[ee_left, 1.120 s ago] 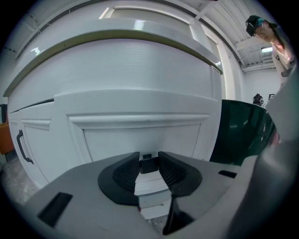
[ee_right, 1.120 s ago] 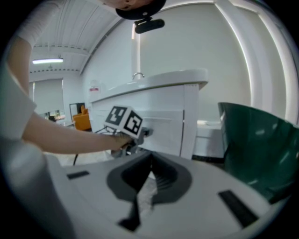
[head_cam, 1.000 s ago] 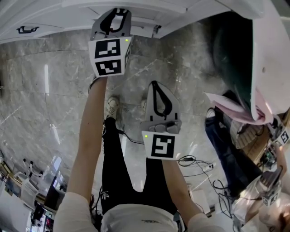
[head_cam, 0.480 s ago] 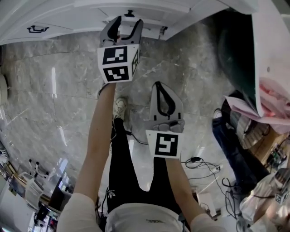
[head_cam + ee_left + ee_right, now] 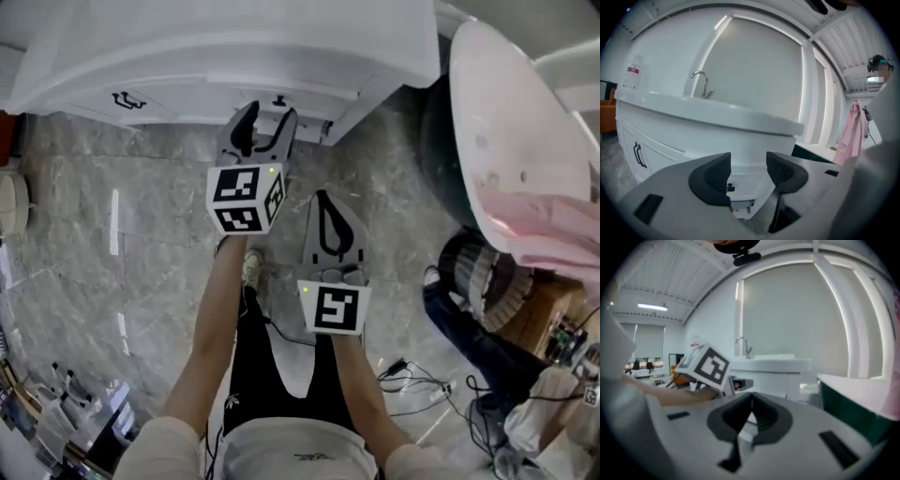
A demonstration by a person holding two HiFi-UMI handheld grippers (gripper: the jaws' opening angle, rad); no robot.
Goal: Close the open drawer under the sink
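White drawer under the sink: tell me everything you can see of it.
The white drawer sits under the countertop of the white vanity cabinet, drawn out a little, so open. It looks like smooth painted board with a small black pull on its face. The left gripper, whose jaws have just been opening, hangs before it, the pull showing between them; nothing visibly touches the drawer.

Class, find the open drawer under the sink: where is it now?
Head view, top centre: the drawer juts from the white cabinet, directly ahead of the open left tool, with the green tub to its right.
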